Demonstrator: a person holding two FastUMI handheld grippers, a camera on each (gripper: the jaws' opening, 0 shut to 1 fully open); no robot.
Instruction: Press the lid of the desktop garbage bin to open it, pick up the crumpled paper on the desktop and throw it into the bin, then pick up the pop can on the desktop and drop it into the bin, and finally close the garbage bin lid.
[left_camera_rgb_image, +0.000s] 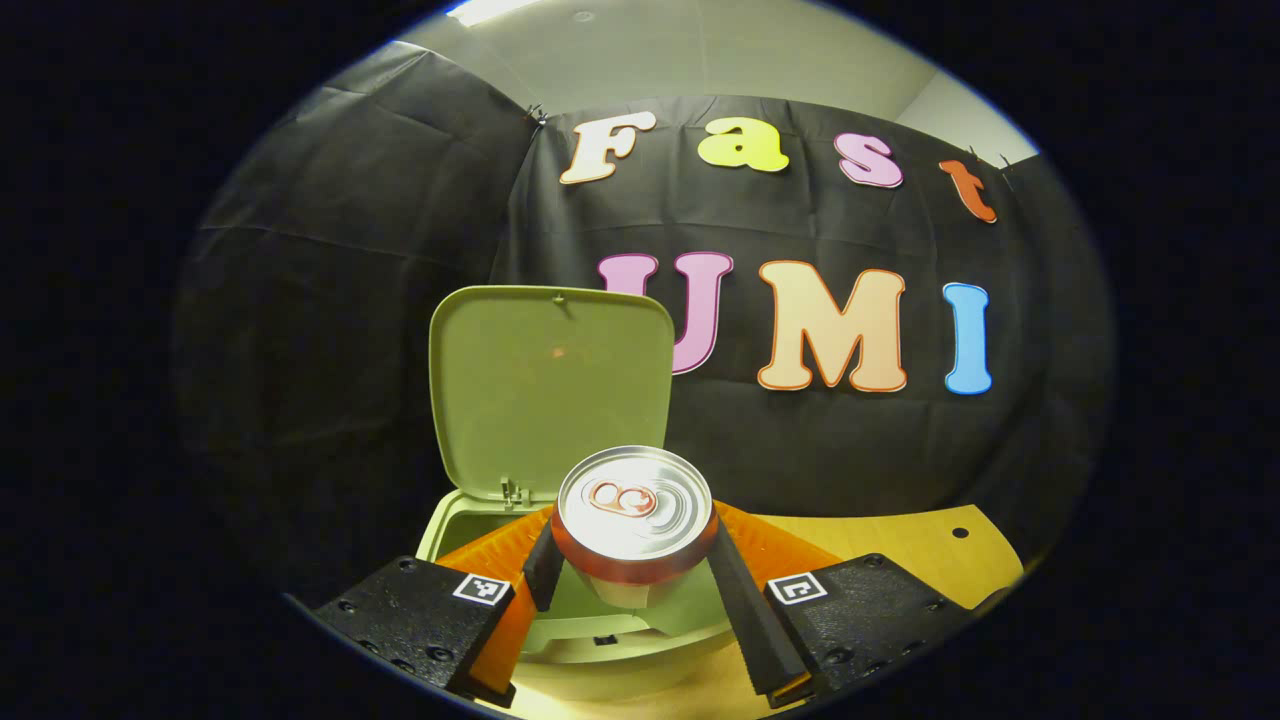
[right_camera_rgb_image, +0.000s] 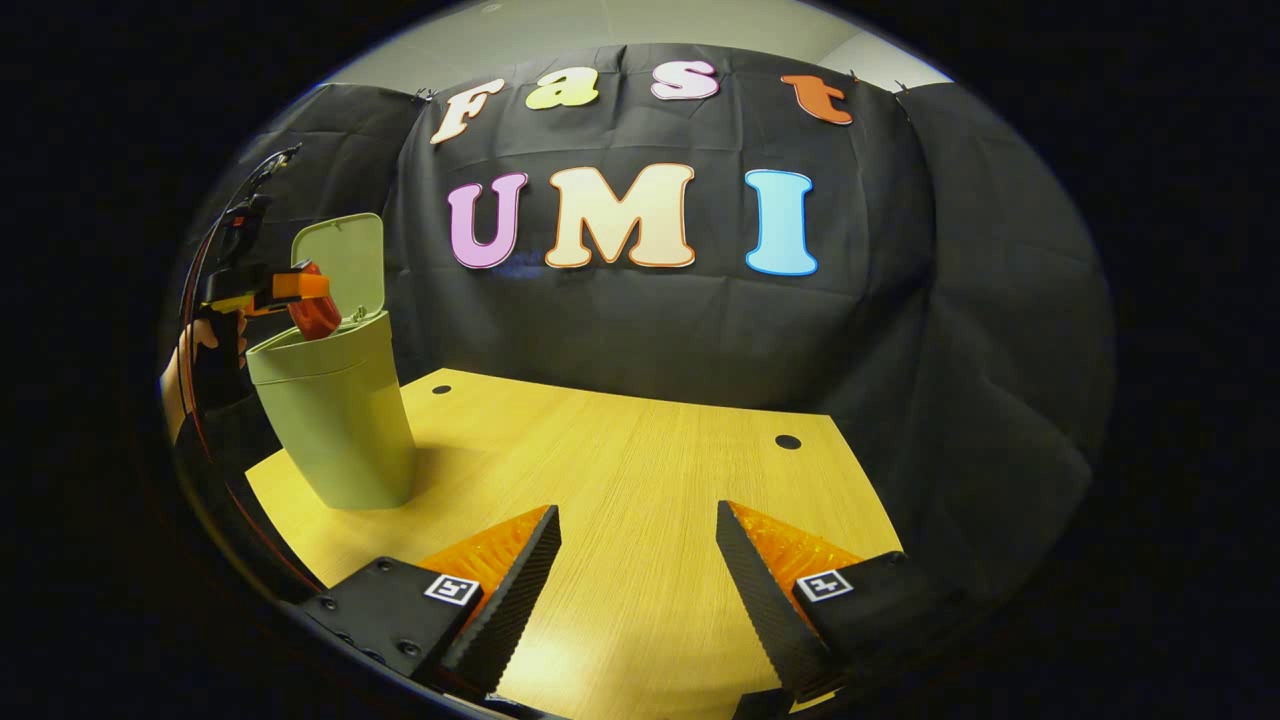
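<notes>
We count one garbage bin (right_camera_rgb_image: 340, 420), one pop can (left_camera_rgb_image: 634, 525) and two sets of tongs. In the left gripper view our left tongs (left_camera_rgb_image: 634, 570) are clenched on the pop can, one finger pressed to each side of it, its silver top facing the camera. The can hangs above the open mouth of the bin (left_camera_rgb_image: 600, 610), whose lid (left_camera_rgb_image: 550, 385) stands upright behind it. In the right gripper view we see the same can as a red shape (right_camera_rgb_image: 315, 310) held over the bin's rim by the left tongs (right_camera_rgb_image: 290, 290), with a hand (right_camera_rgb_image: 205, 340) behind them. Our right tongs (right_camera_rgb_image: 638, 560) are released, fingers spread wide with nothing between them, above the desk (right_camera_rgb_image: 640, 470). The desk is pale wood with two small dark holes (right_camera_rgb_image: 788, 441) near its far edge. The bin stands near the desk's left edge in that view; to its right the wood lies bare up to the black cloth wall (right_camera_rgb_image: 900, 300) that closes the booth on all sides.
</notes>
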